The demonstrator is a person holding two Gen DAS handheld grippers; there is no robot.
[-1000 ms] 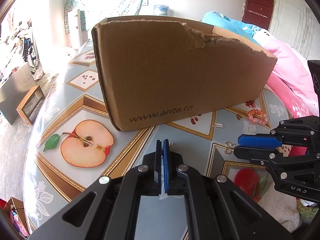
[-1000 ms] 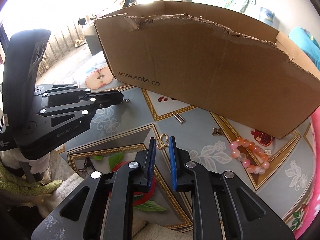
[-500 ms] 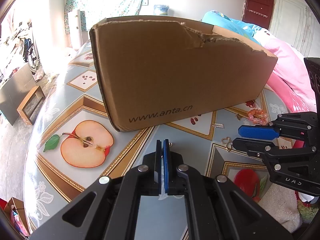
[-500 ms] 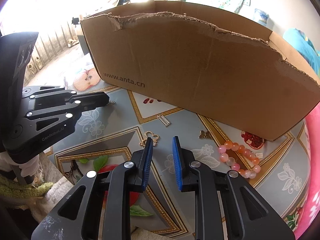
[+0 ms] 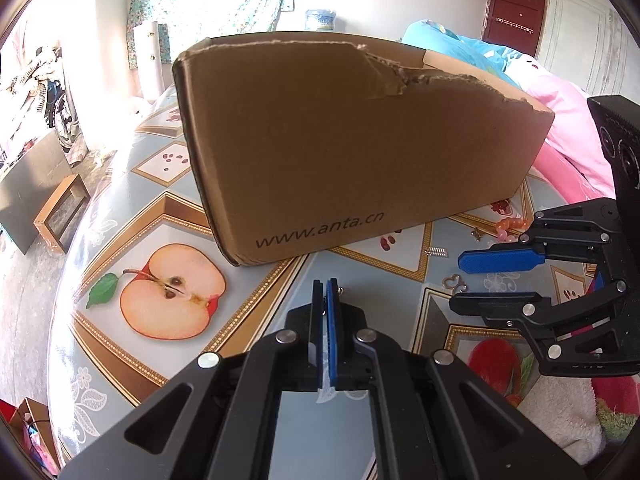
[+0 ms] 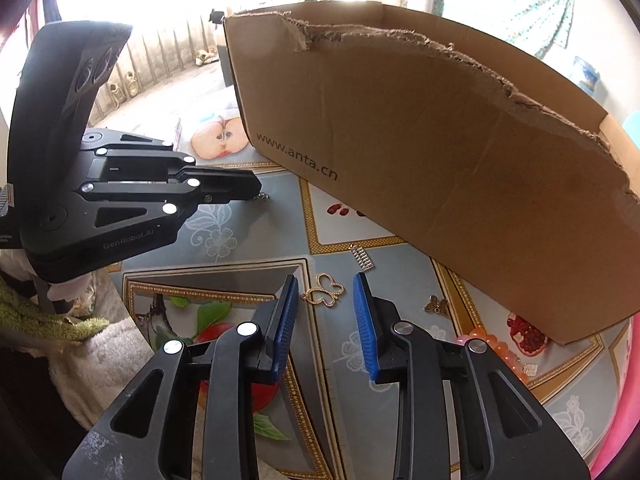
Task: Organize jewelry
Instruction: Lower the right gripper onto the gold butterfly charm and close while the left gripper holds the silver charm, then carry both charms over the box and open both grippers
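Right black gripper (image 6: 326,288), its blue pads having just been opening, hovers spread over a gold butterfly-shaped pendant (image 6: 323,294) lying on the fruit-patterned tablecloth (image 6: 240,256), nothing pinched.

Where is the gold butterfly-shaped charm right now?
In the right wrist view the gold butterfly charm lies flat on the tablecloth, just ahead of the right tool and between its open fingertips, with the small silver clasp beyond it, toward the cardboard box.
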